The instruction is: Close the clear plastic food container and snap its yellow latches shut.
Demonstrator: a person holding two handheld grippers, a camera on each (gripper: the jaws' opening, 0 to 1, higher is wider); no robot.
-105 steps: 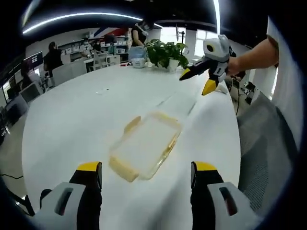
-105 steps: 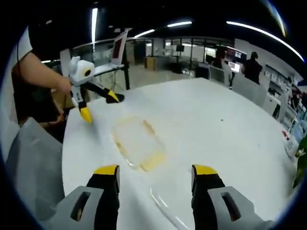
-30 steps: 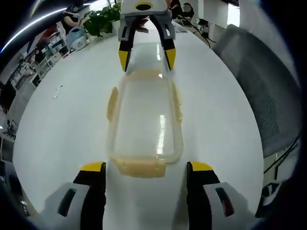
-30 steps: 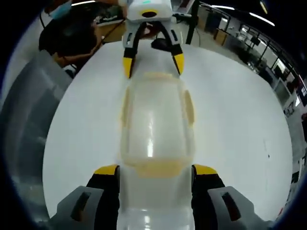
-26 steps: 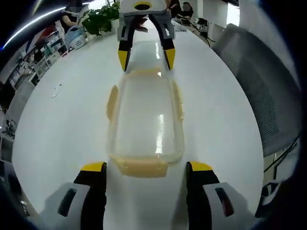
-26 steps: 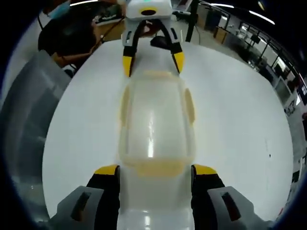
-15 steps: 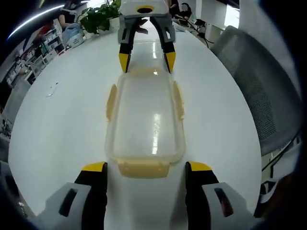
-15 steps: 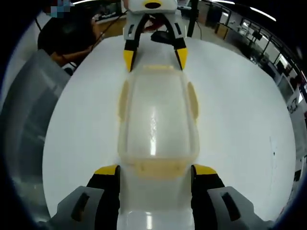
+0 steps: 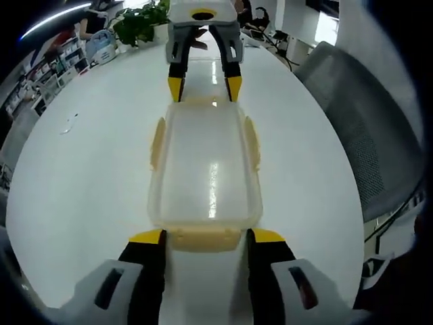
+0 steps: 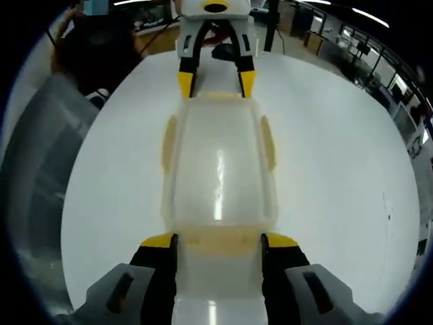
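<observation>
The clear plastic container (image 9: 203,169) lies with its lid on, lengthwise on the white table (image 9: 74,176). Yellow side latches (image 9: 157,143) stick out from its long edges. My left gripper (image 9: 205,238) has its jaws drawn in against the sides of the near end latch (image 9: 203,240). At the far end, my right gripper (image 9: 204,88) pinches the opposite latch. In the right gripper view the container (image 10: 218,169) runs away from my right gripper (image 10: 218,242), whose jaws press on its end latch (image 10: 220,241). My left gripper (image 10: 216,82) holds the far end.
A grey chair (image 9: 358,135) stands close to the table's right edge, and shows as a chair (image 10: 34,183) on the left in the right gripper view. A potted plant (image 9: 139,20) sits far back. A person (image 10: 101,40) is behind the table.
Both grippers' jaws have narrowed from wide open onto the end latches of the container. Both cameras have crept slightly closer; the container has stayed in place.
</observation>
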